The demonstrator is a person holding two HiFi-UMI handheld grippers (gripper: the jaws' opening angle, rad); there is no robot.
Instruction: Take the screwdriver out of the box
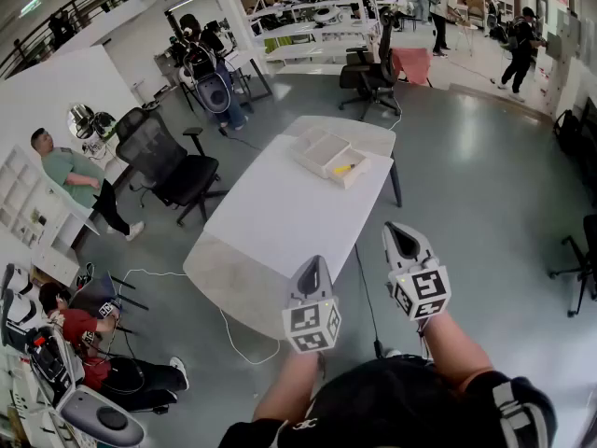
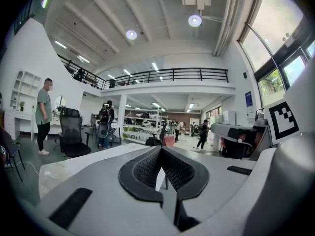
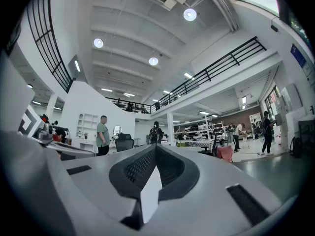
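A yellow-handled screwdriver (image 1: 343, 168) lies in the right compartment of a shallow white box (image 1: 315, 147) at the far end of the white table (image 1: 270, 222). Both grippers are held at the table's near edge, well short of the box. In the head view my left gripper (image 1: 312, 267) is over the near table corner and my right gripper (image 1: 399, 231) is just off the table's right side. The left gripper view shows its jaws (image 2: 160, 151) meeting at the tips with nothing between them; the right gripper view shows the same (image 3: 156, 149). Both point level into the hall.
A black office chair (image 1: 168, 166) stands left of the table and another (image 1: 373, 73) beyond its far end. A white cable (image 1: 233, 334) trails on the floor under the near edge. People sit at the left; others walk far off.
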